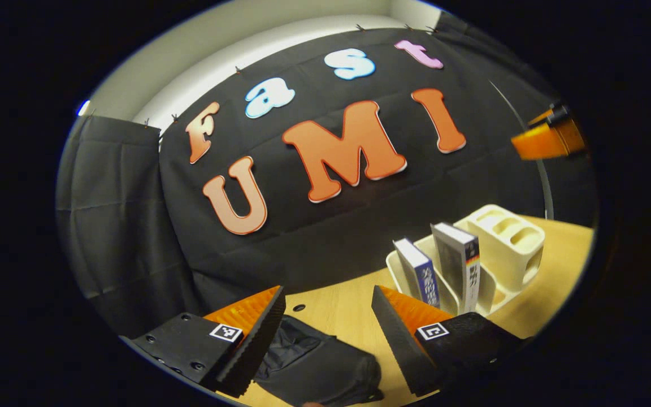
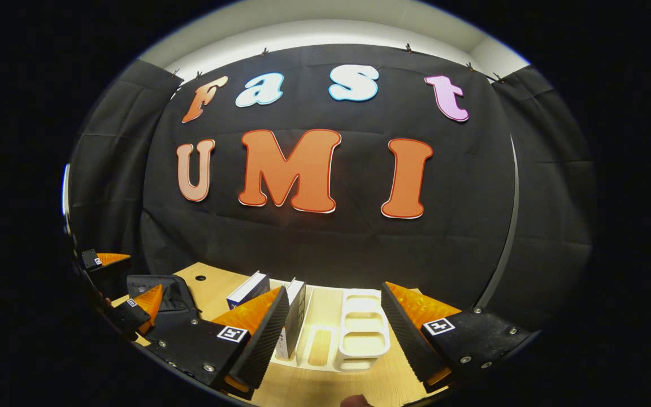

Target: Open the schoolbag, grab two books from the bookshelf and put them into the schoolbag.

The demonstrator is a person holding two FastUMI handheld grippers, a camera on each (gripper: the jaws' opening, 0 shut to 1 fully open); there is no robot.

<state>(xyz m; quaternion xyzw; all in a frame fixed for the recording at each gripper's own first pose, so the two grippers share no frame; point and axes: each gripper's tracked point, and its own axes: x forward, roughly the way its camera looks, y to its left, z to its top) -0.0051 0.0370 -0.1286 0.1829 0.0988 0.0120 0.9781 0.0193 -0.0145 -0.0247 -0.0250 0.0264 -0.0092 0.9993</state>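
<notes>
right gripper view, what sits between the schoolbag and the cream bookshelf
In the right gripper view, two books stand between the schoolbag and the bookshelf; the right tool's near finger overlaps the second book.

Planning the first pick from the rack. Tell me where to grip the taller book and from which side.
Grip the taller book by its top edge, coming from above with the right gripper, probably safest. It stands upright in the cream bookshelf, spine outward, its top free; the lower part sits inside the rack beside the blue book.

books [image 1: 444, 265] upright in bookshelf [image 1: 506, 237] | schoolbag [image 1: 320, 367] left, on table [image 1: 342, 305]
</notes>
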